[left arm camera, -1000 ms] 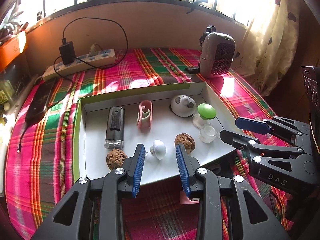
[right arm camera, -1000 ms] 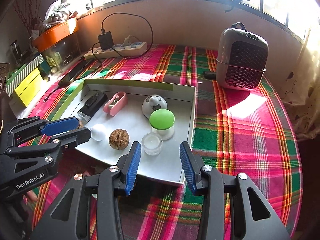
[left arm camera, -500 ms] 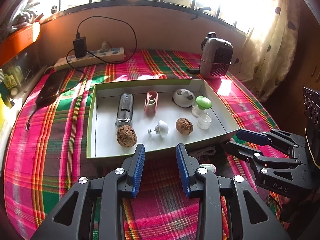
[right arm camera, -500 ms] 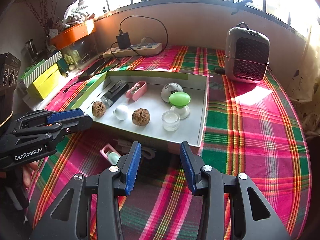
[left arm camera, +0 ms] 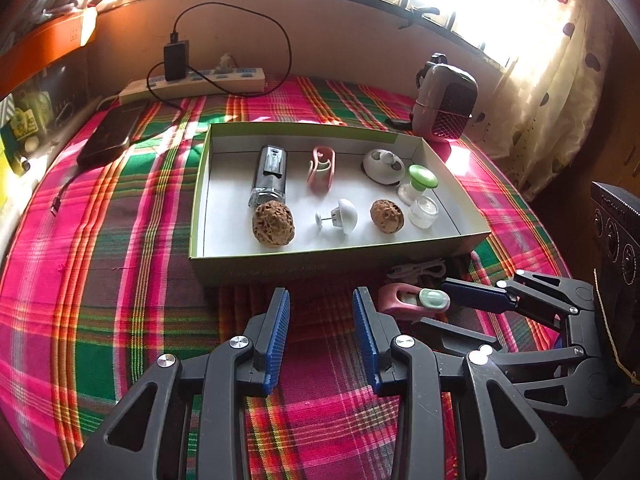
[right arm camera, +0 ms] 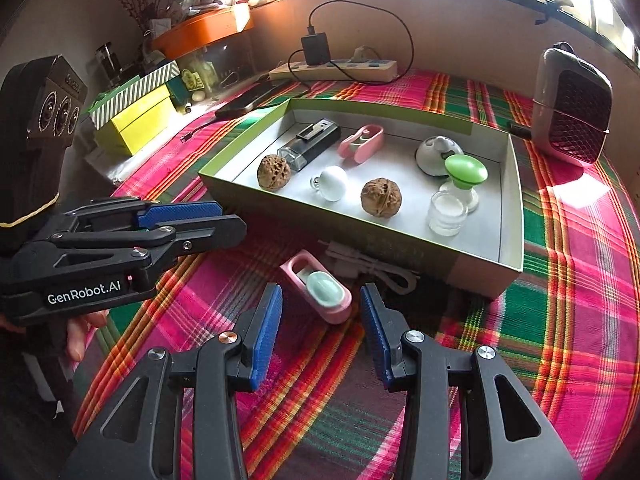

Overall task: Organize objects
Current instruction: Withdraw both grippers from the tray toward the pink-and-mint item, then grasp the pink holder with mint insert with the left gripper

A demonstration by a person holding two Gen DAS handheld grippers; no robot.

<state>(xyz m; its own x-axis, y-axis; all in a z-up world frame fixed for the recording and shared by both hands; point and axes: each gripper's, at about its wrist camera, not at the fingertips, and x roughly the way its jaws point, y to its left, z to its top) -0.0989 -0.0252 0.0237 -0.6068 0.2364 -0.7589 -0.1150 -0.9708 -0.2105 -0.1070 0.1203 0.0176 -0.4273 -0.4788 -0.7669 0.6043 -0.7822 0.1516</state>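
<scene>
Plaid cloth (right arm camera: 560, 320) bare before box (right arm camera: 440, 252) edge; both tongs, left (left arm camera: 320, 340), right (right arm camera: 320, 336), open, empty.

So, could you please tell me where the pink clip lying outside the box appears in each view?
Left wrist: pink clip lower right, near the right tool.
Right wrist: pink clip bottom centre, just ahead of the open right tool.
Shared landmark: box just behind it.

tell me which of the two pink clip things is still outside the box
The pink clip with the mint-green insert, lying on the plaid cloth just in front of the box, between the right gripper's open fingers. The other pink clip lies inside the box.
</scene>
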